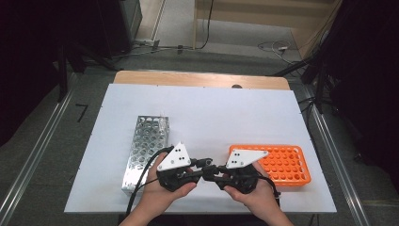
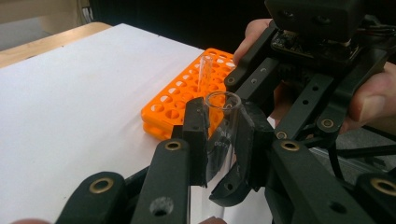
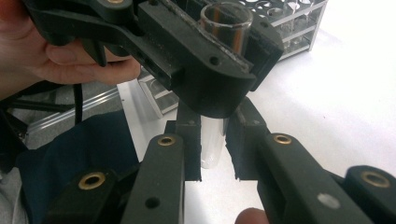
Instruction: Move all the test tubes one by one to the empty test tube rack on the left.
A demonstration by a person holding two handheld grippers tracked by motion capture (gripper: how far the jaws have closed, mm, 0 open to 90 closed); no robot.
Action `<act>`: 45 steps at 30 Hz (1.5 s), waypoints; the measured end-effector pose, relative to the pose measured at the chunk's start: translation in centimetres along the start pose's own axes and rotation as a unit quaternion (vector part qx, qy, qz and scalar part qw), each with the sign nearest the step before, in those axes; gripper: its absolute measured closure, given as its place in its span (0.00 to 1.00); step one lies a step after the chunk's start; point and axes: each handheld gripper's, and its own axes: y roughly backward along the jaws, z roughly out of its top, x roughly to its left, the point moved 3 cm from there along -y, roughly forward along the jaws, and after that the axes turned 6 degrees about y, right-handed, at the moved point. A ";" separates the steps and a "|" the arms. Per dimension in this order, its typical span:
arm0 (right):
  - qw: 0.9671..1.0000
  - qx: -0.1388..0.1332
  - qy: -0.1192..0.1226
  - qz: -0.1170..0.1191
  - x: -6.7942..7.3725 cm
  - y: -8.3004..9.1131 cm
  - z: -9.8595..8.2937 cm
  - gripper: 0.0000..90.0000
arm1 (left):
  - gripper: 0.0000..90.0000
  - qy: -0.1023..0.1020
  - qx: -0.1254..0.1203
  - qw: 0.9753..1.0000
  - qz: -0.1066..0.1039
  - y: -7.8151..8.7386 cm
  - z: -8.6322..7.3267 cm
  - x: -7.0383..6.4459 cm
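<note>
Glass tube [image 2: 219, 135] — light, slick, brittle: left gripper [image 2: 223, 140] clamps its top; right gripper [image 3: 212, 144] flanks the lower end, jaws narrow — grip cannot be told.

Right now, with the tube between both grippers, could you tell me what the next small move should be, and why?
Probably close the right gripper on the lower part of the tube. Its jaws flank the tube's rounded end with gaps on both sides, while the left gripper is clamped just below the rim. The handover looks half done, so the left should let go only afterwards.

Metal rack [image 1: 145, 149] and orange rack [image 1: 281, 165] flank the grippers; white mat [image 1: 207, 117] beyond lies open.
</note>
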 end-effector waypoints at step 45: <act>0.992 -0.072 -0.060 -0.087 -5.4 6.3 -1.7 0.00 | 0.84 0.034 -0.069 0.992 0.102 5.8 2.1 6.3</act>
